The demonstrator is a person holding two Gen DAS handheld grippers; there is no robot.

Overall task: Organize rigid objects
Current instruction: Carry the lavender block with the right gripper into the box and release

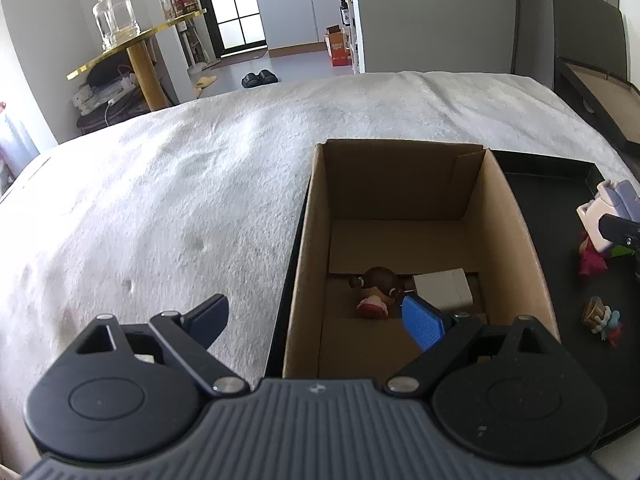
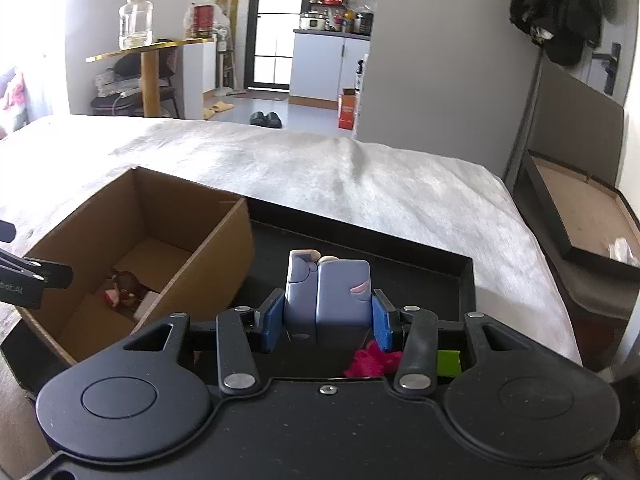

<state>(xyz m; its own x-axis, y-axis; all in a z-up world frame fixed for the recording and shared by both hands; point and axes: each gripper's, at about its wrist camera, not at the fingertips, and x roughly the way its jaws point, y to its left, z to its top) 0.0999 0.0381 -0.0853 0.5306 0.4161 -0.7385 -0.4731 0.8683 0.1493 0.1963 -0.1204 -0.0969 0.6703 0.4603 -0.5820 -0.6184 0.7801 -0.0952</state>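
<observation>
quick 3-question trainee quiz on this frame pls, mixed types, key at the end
1. True or false: the right gripper is shut on the blue block figure.
2. What lies in the cardboard box? A) only a brown-haired doll B) a brown-haired doll and a white block C) nothing
3. Fill in: the left gripper is ____, with nothing between its pads.

Key: 1 true; 2 B; 3 open
</observation>
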